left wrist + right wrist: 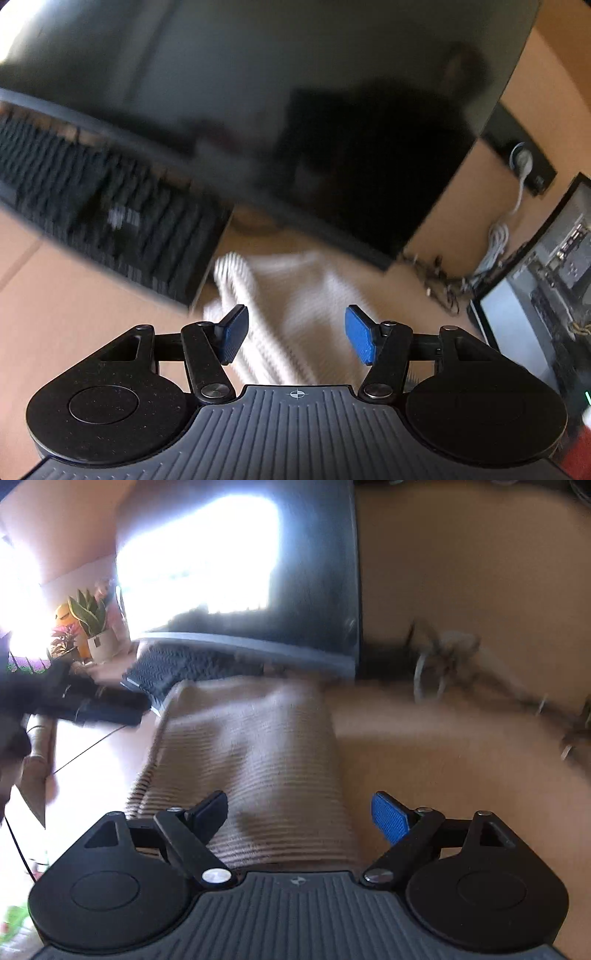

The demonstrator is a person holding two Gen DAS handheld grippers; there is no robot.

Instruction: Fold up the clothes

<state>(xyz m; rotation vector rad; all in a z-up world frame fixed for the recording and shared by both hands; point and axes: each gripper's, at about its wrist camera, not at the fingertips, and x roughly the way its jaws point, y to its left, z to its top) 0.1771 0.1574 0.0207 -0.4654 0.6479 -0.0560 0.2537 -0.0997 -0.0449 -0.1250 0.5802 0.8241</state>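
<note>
The left gripper (295, 334) hung with its jaws spread wide, gripping nothing, above the ribbed white sweater (280, 295) in the lower middle of its frame. The right gripper (303, 819) was likewise released; the folded sweater (251, 753) filled the frame's center, below a keyboard (173, 664).

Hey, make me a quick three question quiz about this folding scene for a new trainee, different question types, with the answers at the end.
1. True or false: the left gripper is clamped on the ribbed garment.
2. Multiple choice: what lies just beyond the garment's far edge? A) keyboard B) basket C) iron
3. Fill in: the right gripper has its jaws ____.

Key: 1 false, the jaws stand apart over it. 2 A. 3 open.
</note>
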